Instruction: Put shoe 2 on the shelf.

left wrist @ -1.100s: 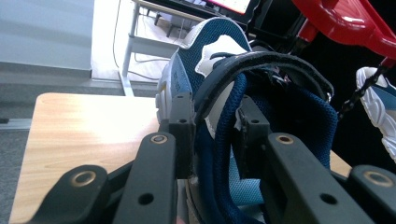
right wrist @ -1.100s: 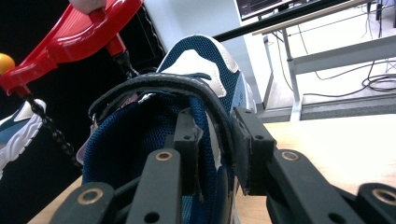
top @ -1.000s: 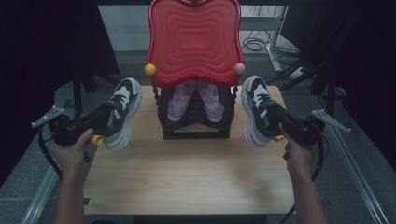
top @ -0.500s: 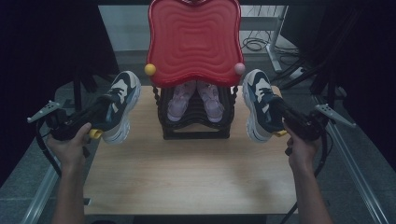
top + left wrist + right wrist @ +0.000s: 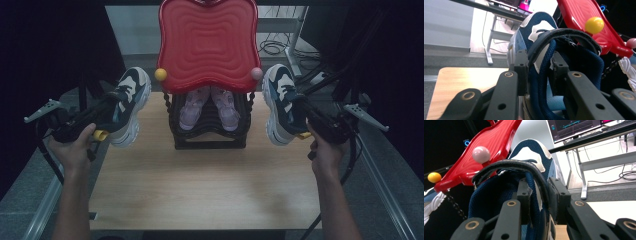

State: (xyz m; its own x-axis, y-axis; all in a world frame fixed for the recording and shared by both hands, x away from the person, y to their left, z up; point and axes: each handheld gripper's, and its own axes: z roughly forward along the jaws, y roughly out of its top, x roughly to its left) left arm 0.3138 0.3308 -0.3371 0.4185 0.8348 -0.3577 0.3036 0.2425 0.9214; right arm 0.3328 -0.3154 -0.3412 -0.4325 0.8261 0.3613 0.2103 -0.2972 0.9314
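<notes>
Between each gripper's fingers, clenched on its collar, hangs a navy sneaker, the left gripper (image 5: 107,107) holding the left sneaker (image 5: 129,102) and the right gripper (image 5: 305,114) the right sneaker (image 5: 280,102), both off the counter (image 5: 200,185) beside the shoe rack (image 5: 210,127), apparently unplaced.

1. No lettering, brand mark or number can be read on anything in these views.
2. Beyond the right tool (image 5: 537,195), a monitor (image 5: 574,127) shows coloured graph lines; any writing there is too small to make out.
</notes>
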